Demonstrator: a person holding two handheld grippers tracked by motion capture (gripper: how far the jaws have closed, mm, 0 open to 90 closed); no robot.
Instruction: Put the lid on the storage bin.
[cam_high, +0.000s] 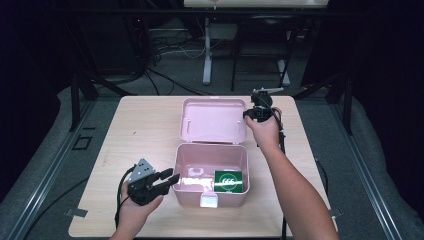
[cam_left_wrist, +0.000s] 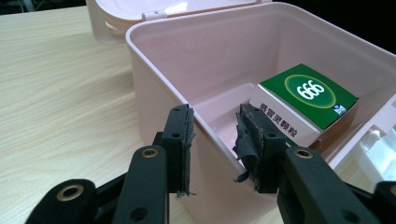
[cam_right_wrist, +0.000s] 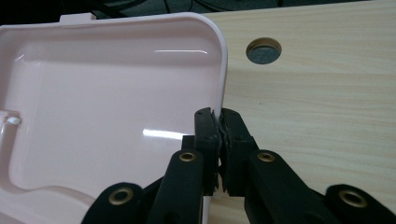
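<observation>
A: Where is the pink box (cam_high: 211, 172) now?

B: It stands on the wooden table (cam_high: 140, 130), near the front edge, and it is open. Its lid (cam_high: 212, 120) is folded back behind it and lies flat on the table, with the inside facing up.

A: Is something inside the box?

B: Yes, a green carton (cam_high: 228, 181) with "666" printed on top. In the high view it lies in the right front part of the box.

A: What does the left gripper (cam_high: 165, 181) do?

B: It is at the left wall of the box. In the left gripper view one jaw is outside this wall and the other jaw is inside, so the wall is between them. The pads look close to the wall, but there is a gap on both sides, so I say the jaws are apart and not pressing.

A: And the right gripper (cam_right_wrist: 218, 135)?

B: It is at the right edge of the lid. In the right gripper view the two jaws are closed together on the thin rim of the lid; the rim goes between the pads. In the high view the right hand (cam_high: 264, 127) is just beside the right side of the lid.
</observation>
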